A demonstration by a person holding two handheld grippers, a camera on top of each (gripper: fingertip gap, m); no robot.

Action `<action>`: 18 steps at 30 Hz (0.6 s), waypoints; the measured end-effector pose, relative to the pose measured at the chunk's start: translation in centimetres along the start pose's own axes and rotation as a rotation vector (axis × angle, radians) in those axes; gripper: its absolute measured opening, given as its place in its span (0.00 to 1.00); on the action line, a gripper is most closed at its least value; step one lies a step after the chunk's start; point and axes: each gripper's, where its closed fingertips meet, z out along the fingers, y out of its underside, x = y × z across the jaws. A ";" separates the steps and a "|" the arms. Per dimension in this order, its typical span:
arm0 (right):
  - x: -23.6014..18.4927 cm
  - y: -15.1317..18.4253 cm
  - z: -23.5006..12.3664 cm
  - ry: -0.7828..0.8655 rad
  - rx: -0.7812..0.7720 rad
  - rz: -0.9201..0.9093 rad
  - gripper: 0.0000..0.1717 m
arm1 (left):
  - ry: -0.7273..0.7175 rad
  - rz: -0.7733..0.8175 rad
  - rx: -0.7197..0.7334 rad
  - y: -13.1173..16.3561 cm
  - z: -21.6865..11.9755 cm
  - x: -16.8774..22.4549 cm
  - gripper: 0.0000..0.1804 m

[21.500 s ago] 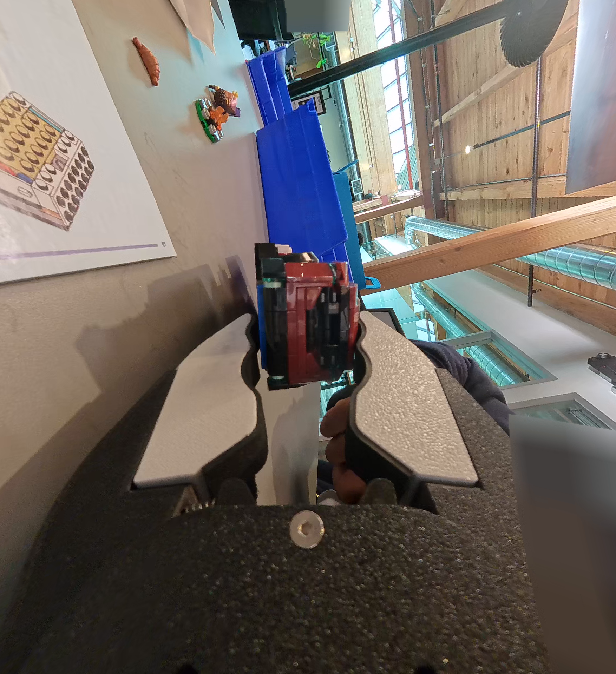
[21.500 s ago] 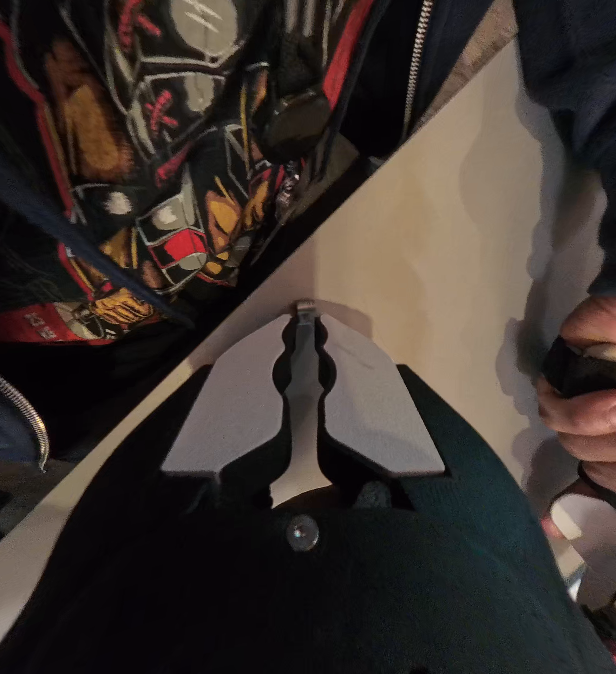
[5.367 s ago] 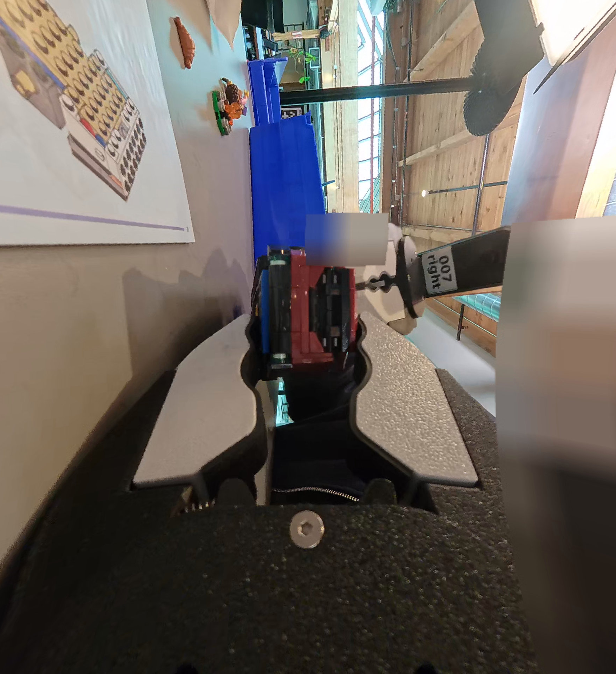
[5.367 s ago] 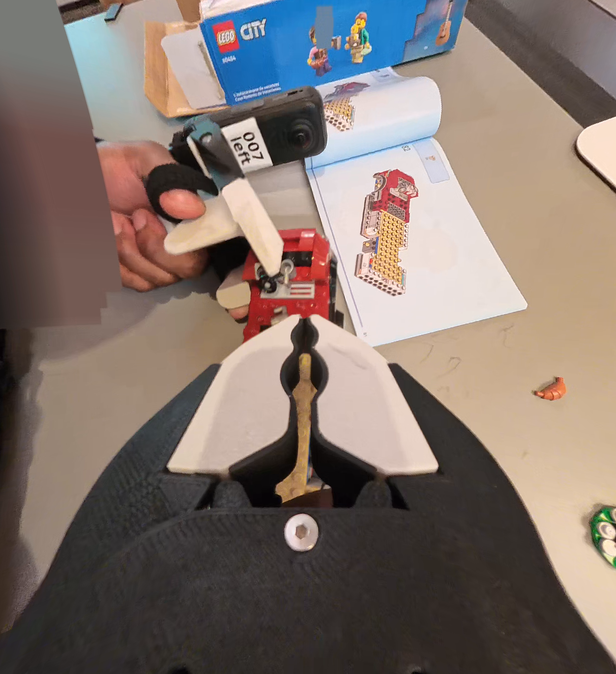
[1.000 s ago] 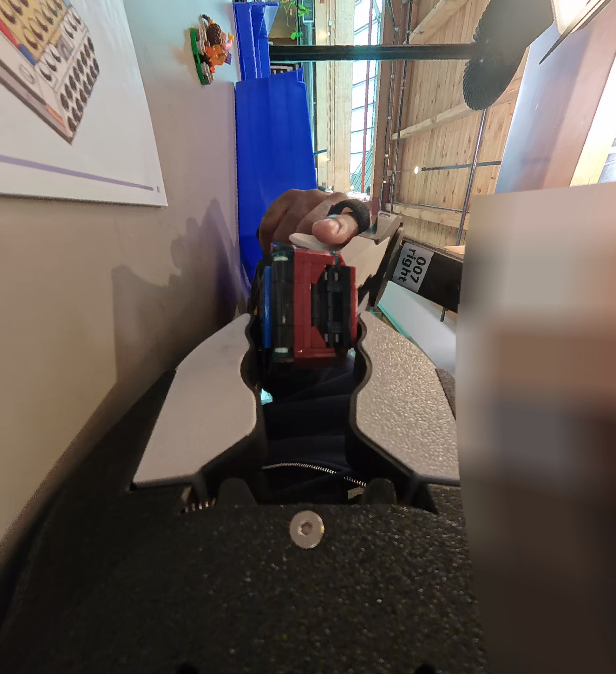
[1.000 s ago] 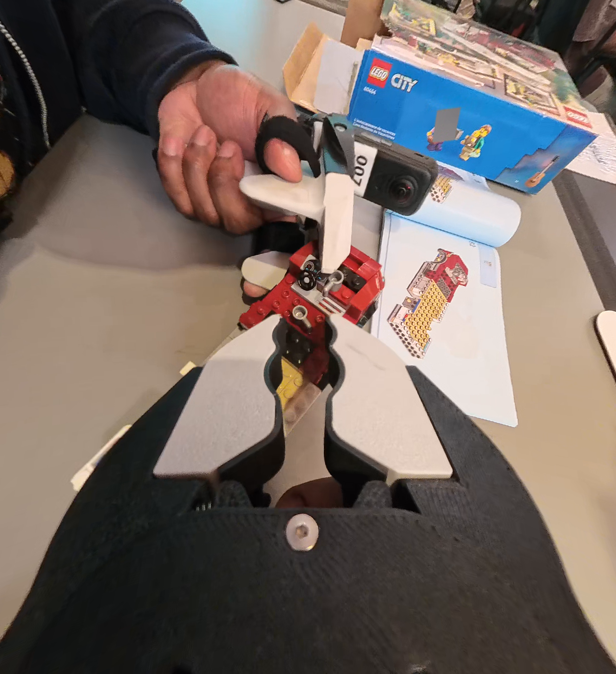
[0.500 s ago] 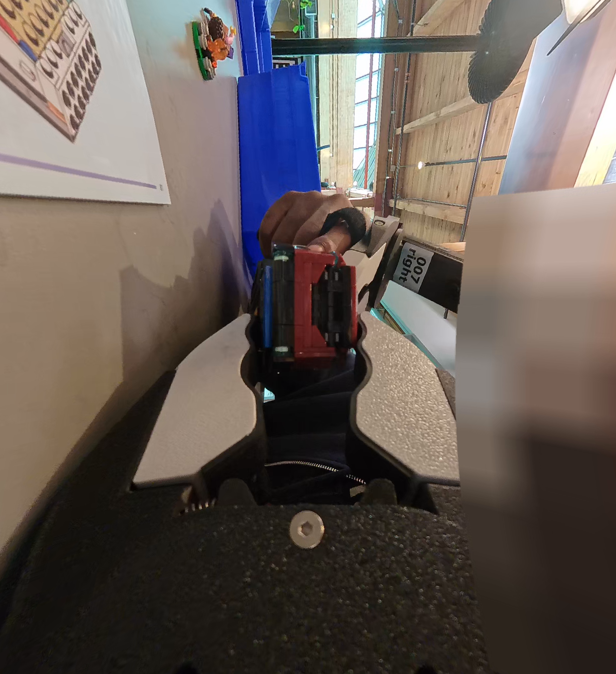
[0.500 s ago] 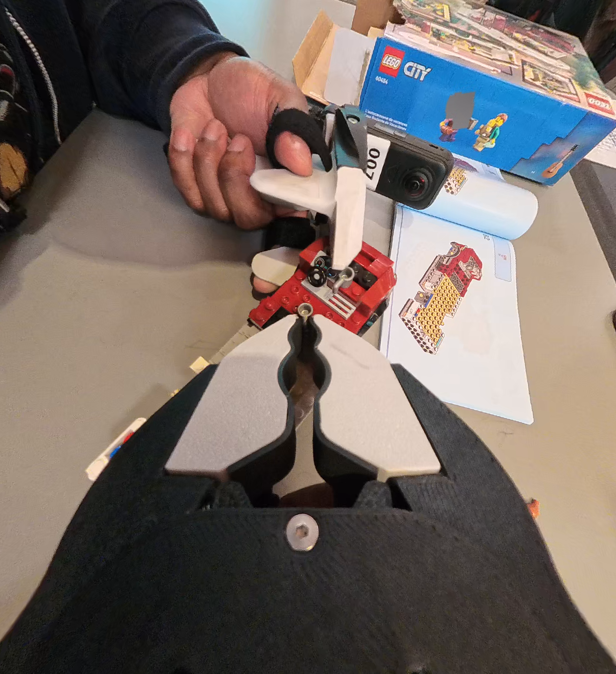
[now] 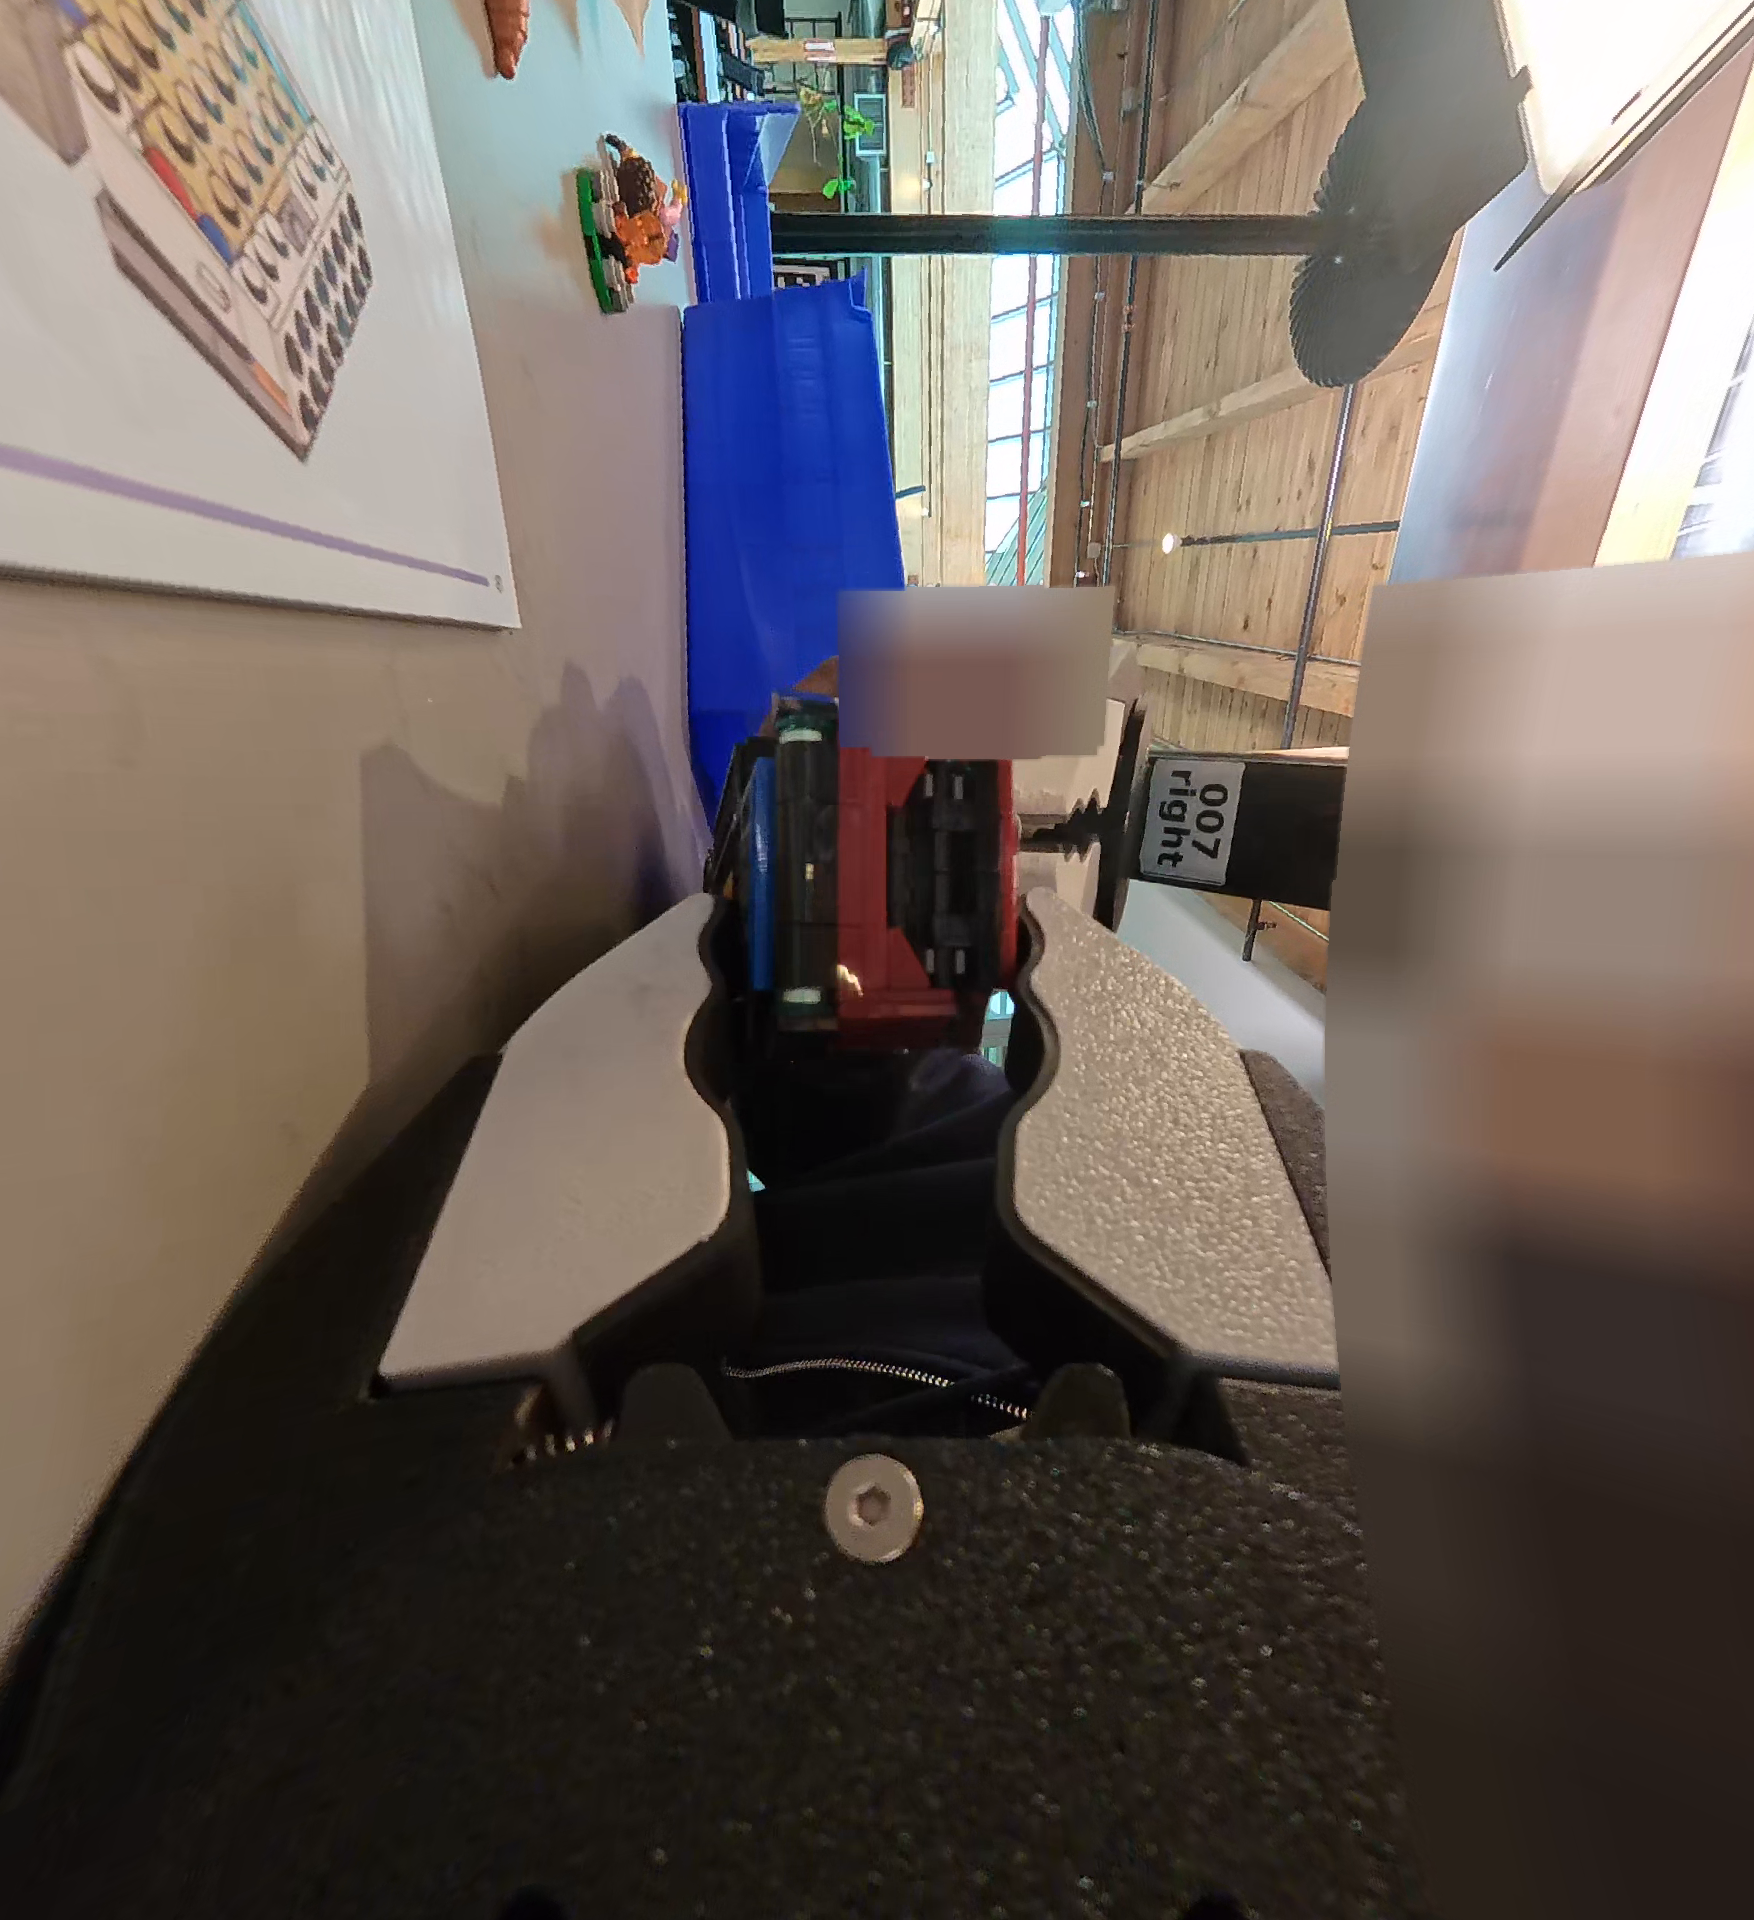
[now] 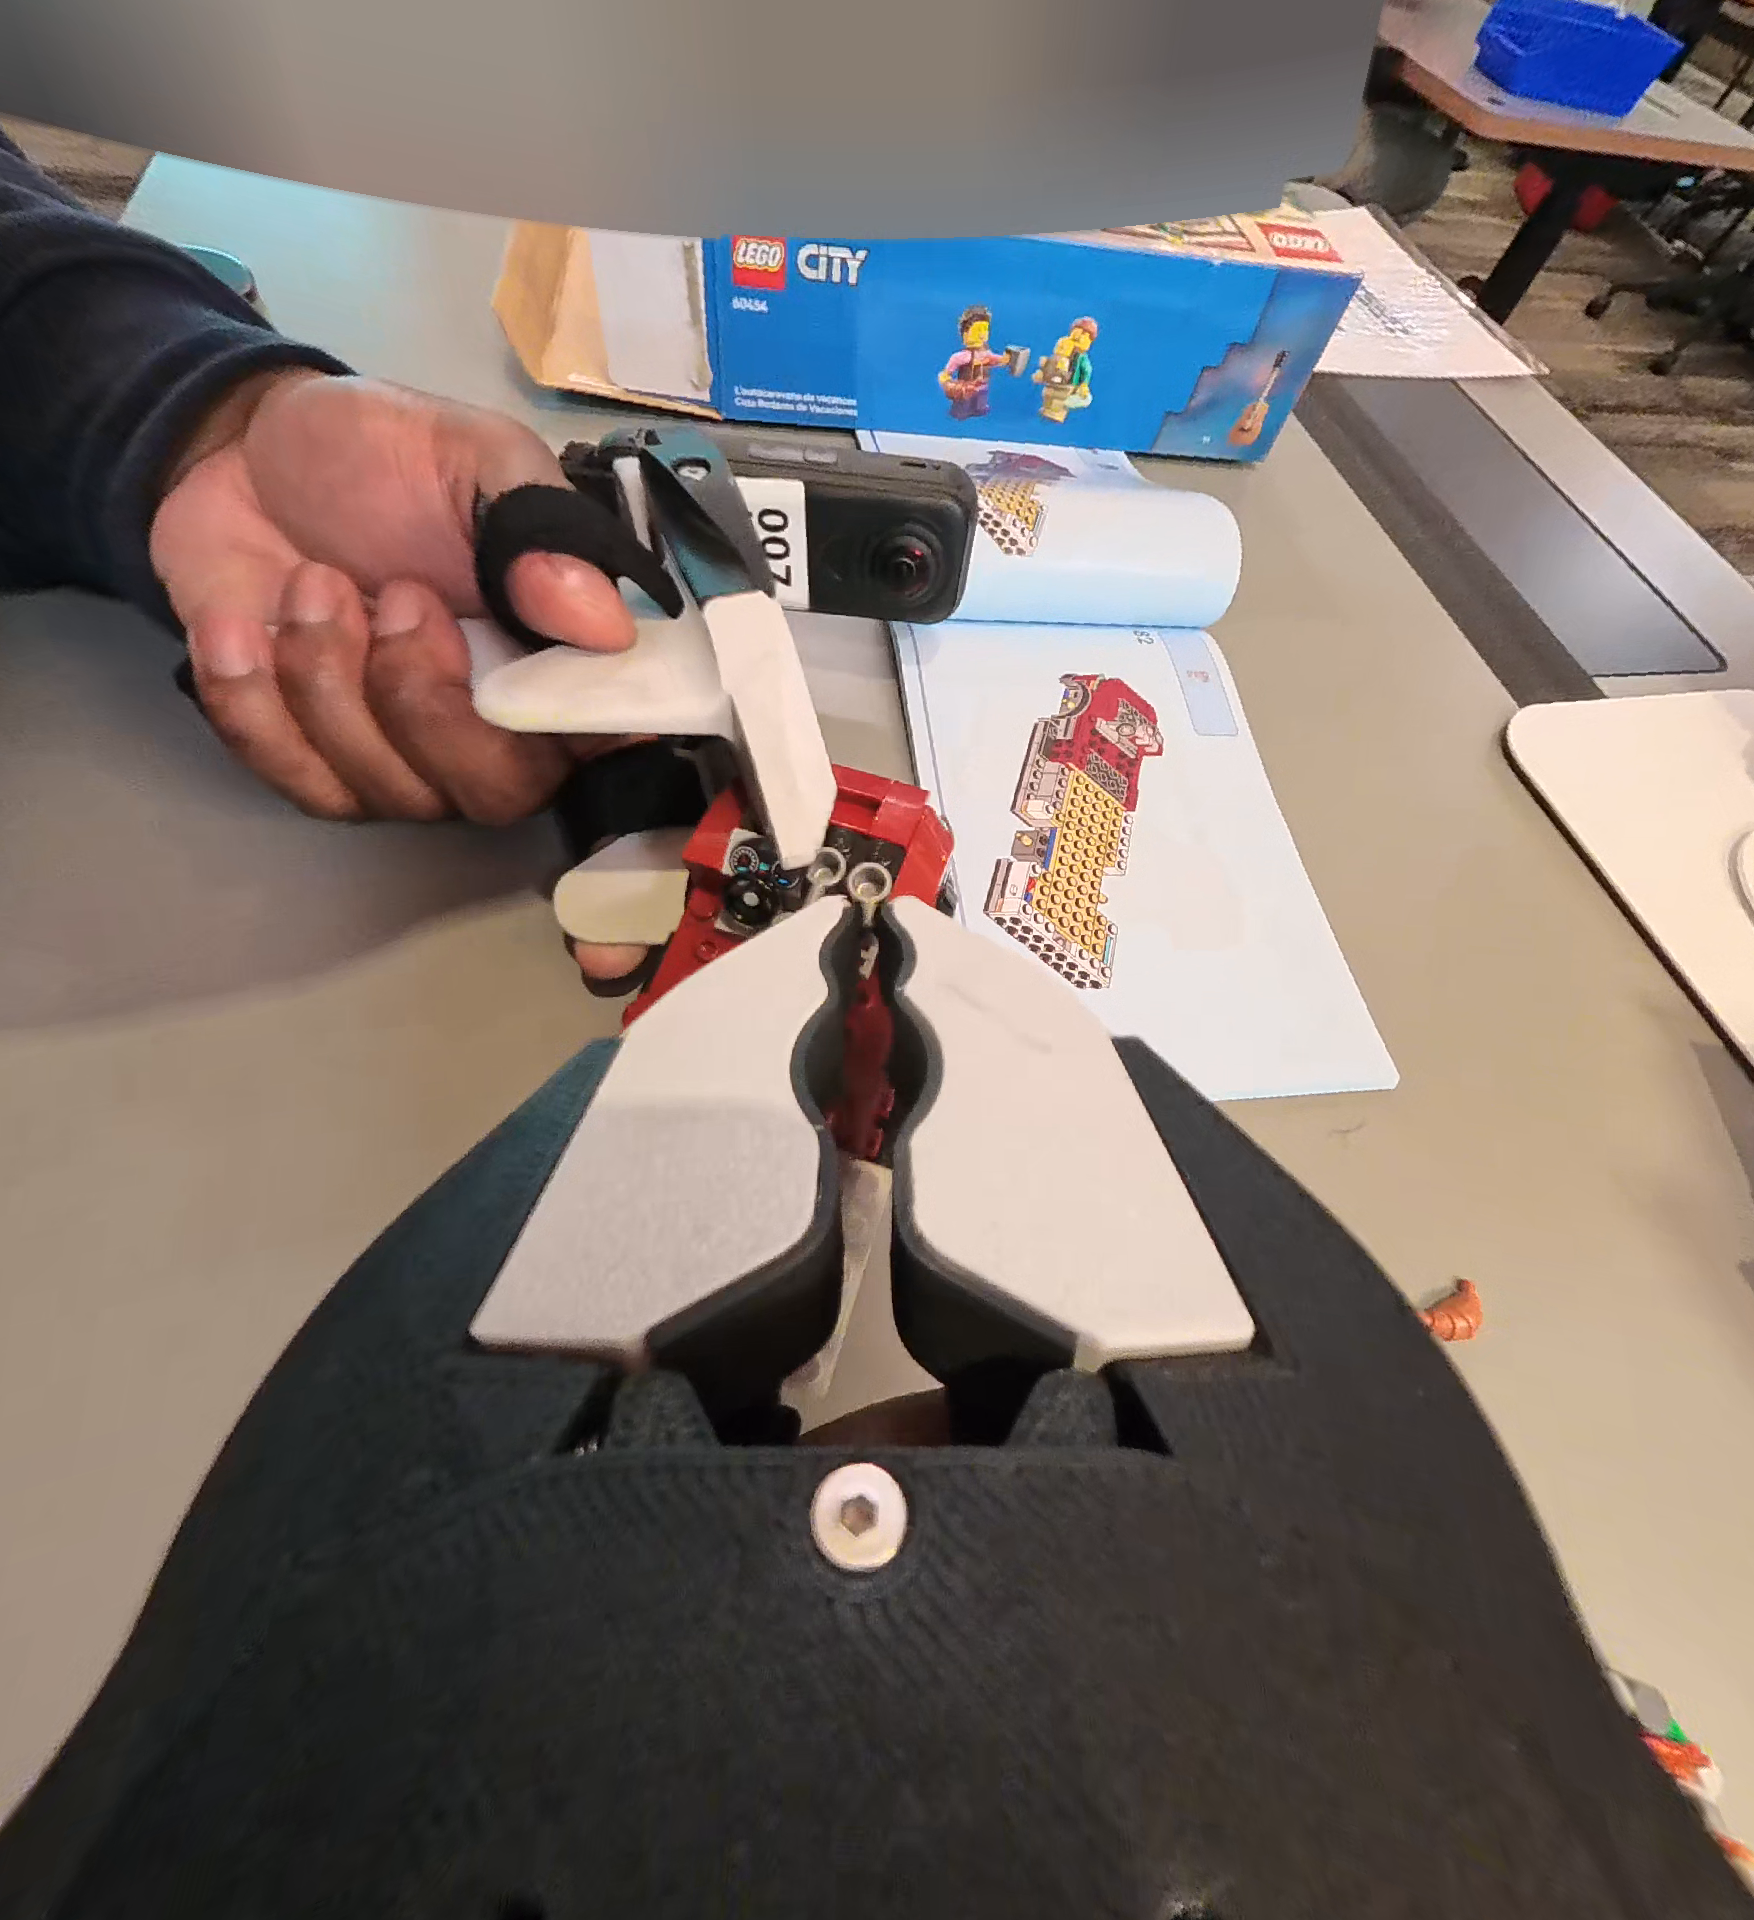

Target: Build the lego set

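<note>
Far left of the red brick model (image 10: 821, 831), a hand (image 10: 353, 592) in a dark sleeve grips the left gripper (image 10: 722, 868) above the grey desk (image 10: 229, 1143). That gripper is spread wide around the model and clamps it. In the right wrist view one white finger (image 10: 769, 727) lies across the model's open top and the other (image 10: 613, 894) sits against its left side. In its own view both pads press on the model (image 9: 883, 883), one on the blue and black flank and one on the red flank, holding it off the desk.

At the model's open top, just right of the small black wheel, stands a grey lever with a ring end (image 10: 827, 864). Touching or just beside it is a second grey lever (image 10: 868, 885), and this one is pinched in the right gripper (image 10: 865, 916). Its fingertips are pressed almost together on the stem, with only the ring showing above them. I cannot tell whether the foot of this lever is already seated in the model, because the fingers hide it.

Right of the model lies an open booklet (image 10: 1216, 831) showing a drawing of a red and yellow build. Behind the model stands a blue box (image 10: 1008, 322). Further right of the model a small orange piece (image 10: 1453, 1320) lies alone on the desk, and a white board (image 10: 1662, 831) reaches the edge of the view.
</note>
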 end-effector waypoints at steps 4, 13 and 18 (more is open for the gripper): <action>0.0 0.0 0.1 0.006 -0.013 0.035 0.01 | -0.011 0.016 0.003 -0.1 0.0 0.0 0.27; 0.0 0.2 0.0 0.038 -0.083 0.040 0.01 | -0.046 0.067 0.005 0.0 0.0 -0.1 0.28; -0.2 0.2 -0.4 0.064 -0.147 -0.028 0.01 | -0.048 0.075 -0.002 0.2 0.2 0.1 0.27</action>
